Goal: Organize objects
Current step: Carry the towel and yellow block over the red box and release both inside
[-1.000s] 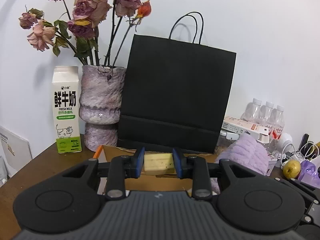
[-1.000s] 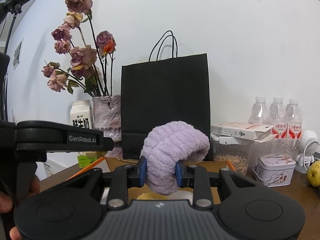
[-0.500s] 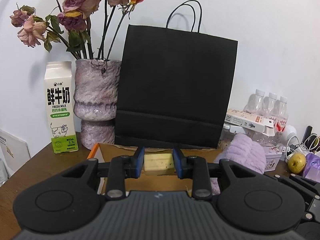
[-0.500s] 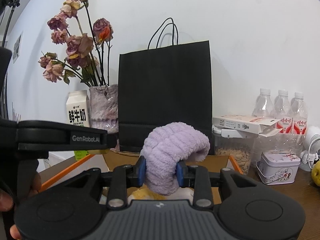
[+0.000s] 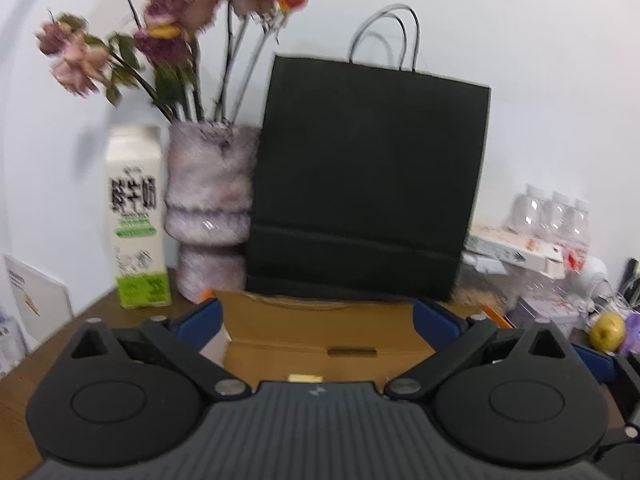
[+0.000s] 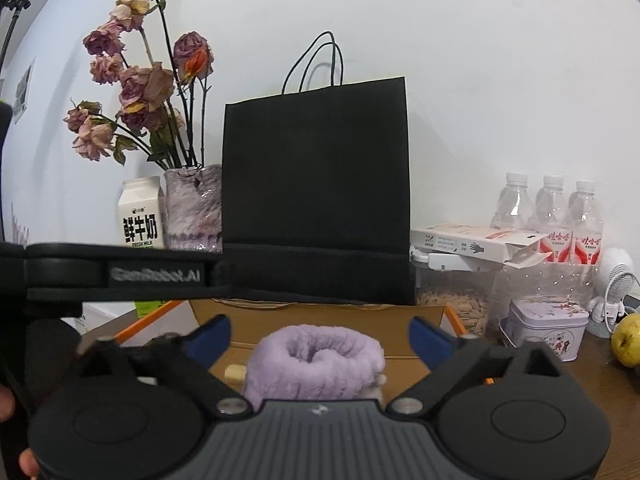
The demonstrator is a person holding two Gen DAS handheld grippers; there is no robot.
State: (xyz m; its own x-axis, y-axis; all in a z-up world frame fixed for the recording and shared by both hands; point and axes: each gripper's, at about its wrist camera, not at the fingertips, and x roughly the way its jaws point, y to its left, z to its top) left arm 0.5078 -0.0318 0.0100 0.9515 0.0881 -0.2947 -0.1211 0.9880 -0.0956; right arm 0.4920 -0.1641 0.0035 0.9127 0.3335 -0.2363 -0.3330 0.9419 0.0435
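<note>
Right wrist: black bag (image 6: pixel 316 196) stands behind cardboard box (image 6: pixel 320 316), vase (image 6: pixel 194 208) beside.

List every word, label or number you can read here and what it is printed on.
"鲜牛奶" and "FRESH MILK": on the milk carton.
"GenRobot.AI": blurred, on the left gripper body seen from the right wrist.
Red labels on the water bottles: Chinese characters, too small to read.
Flat white box: print too small.
Lilac tin: no legible text.
</note>
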